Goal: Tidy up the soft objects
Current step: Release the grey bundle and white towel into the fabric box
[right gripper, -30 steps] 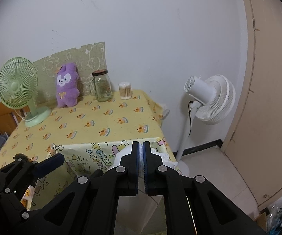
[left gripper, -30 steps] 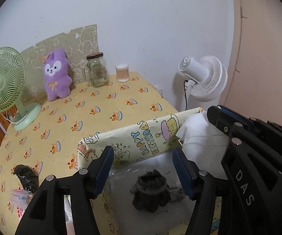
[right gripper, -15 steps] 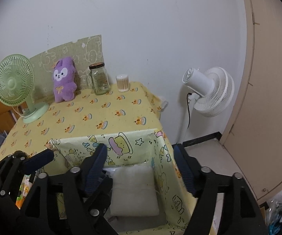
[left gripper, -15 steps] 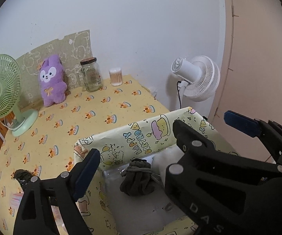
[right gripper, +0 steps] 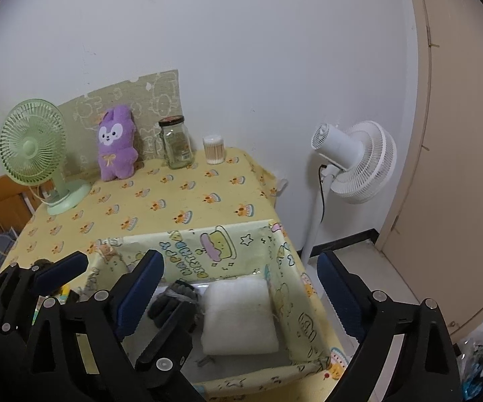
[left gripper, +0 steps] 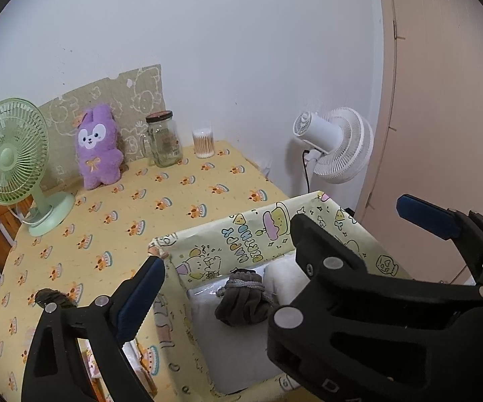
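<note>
A yellow cartoon-print fabric box stands at the table's near right corner; it also shows in the left wrist view. Inside lie a white pillow and a dark grey bundled cloth, which also shows in the right wrist view. My right gripper is open and empty above the box. My left gripper is open and empty at the box's left side. A purple plush rabbit stands at the back. Another dark soft item lies left of the box.
A green desk fan, a glass jar and a cotton-swab tub stand along the back of the yellow-clothed table. A white floor fan and a door are to the right.
My right gripper opened and let go of the white pillow, which now lies in the box. Both grippers rose and drew back from the box.
</note>
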A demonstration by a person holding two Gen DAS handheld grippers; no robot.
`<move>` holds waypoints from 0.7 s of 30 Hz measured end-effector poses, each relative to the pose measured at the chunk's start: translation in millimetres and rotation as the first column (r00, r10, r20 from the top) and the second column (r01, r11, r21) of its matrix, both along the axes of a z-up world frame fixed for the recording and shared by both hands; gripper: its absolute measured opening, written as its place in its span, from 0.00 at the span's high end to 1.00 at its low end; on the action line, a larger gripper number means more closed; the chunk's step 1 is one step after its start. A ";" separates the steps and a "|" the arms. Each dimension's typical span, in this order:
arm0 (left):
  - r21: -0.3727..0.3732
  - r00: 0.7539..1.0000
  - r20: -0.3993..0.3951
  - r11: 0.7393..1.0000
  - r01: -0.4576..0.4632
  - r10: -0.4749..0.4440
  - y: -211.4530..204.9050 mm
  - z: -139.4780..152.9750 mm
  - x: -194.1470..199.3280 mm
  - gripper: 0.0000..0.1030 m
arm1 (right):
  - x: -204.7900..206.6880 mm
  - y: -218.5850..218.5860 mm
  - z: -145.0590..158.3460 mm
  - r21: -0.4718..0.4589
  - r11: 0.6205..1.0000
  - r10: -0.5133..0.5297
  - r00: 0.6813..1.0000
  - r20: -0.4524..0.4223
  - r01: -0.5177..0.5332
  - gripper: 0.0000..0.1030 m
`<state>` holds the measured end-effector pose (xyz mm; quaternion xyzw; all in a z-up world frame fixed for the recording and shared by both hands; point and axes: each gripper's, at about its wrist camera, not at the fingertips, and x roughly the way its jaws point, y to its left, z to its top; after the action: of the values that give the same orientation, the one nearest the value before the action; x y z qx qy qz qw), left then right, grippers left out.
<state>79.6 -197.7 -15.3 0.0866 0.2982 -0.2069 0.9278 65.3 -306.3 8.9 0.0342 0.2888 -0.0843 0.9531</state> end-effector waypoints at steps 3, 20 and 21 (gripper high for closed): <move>-0.008 1.000 0.010 1.000 -0.004 0.004 4.6 3.4 -4.6 0.05 | -6.6 5.1 4.9 -0.015 1.000 -0.015 1.000 0.025 0.015 0.08; -0.063 0.997 0.071 0.998 -0.005 0.010 41.9 21.4 -35.3 0.03 | -36.9 40.6 26.5 -0.038 0.999 0.018 0.998 0.060 -0.016 0.00; -0.064 0.997 0.075 0.998 -0.007 0.012 44.8 21.8 -36.5 0.03 | -37.7 42.9 27.2 -0.037 0.999 0.023 0.998 0.061 -0.021 0.00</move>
<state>43.1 -152.9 6.5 0.0632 0.2568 -0.2085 0.9416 27.6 -263.4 36.2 0.0164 0.2580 -0.0778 0.9629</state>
